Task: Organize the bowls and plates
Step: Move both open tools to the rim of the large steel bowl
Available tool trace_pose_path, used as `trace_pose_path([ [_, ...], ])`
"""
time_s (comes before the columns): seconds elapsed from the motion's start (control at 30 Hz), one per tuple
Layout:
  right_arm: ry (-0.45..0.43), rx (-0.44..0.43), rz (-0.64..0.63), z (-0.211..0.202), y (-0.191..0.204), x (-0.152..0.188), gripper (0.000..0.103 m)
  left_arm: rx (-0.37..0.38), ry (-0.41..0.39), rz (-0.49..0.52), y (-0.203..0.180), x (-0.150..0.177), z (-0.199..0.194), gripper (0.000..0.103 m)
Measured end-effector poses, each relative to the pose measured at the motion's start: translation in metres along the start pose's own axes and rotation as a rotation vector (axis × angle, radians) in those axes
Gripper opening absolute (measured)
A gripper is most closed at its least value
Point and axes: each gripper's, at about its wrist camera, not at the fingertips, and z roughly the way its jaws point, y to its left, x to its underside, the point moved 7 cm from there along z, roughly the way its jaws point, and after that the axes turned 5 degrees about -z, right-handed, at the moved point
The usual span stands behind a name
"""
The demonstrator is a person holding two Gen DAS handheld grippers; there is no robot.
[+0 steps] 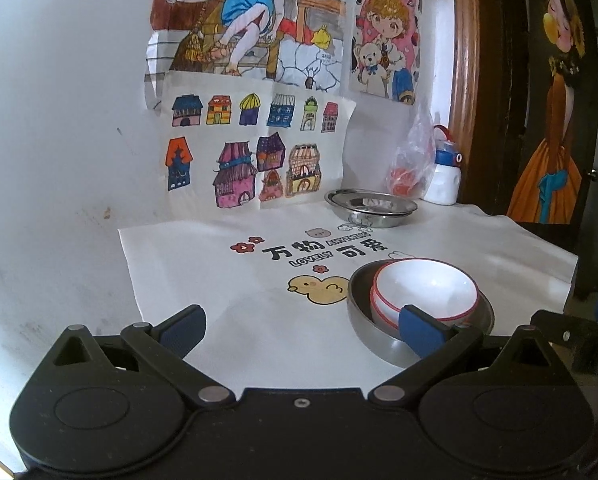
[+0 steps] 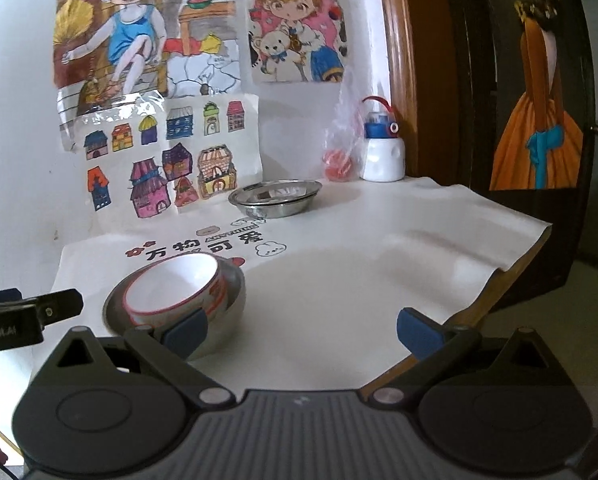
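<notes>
Over white cloth [image 2: 339, 280], both claws gape empty.

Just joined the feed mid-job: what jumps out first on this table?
The white bowls, red-rimmed and nested, sit inside a steel bowl at the near side of the white cloth. Behind them, steel plates are stacked by the wall, under bright children's drawings. Both grippers, left and right, are open and hold nothing, with the bowls between them.
</notes>
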Motion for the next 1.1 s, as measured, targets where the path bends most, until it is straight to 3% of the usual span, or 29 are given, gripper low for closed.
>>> trace_pose_path([
  [0.17,0.027,-0.007,-0.016,0.014,-0.005,-0.007,0.103,0.027,0.009,-0.022,0.001,-0.005,0.012,0.102],
  [0.3,0.012,-0.01,-0.014,0.018,-0.008,-0.016,0.103,0.049,0.074,-0.038,0.001,-0.008,0.026,0.102],
  [0.5,0.045,0.001,-0.002,0.032,-0.012,-0.019,0.103,0.036,0.072,-0.006,0.001,-0.016,0.038,0.102],
  [0.83,0.127,-0.001,-0.043,0.053,0.003,-0.016,0.103,0.024,0.182,-0.071,0.009,-0.01,0.062,0.102],
  [1.1,0.153,0.003,-0.047,0.056,0.008,-0.013,0.103,0.01,0.206,-0.07,0.004,-0.006,0.068,0.102],
])
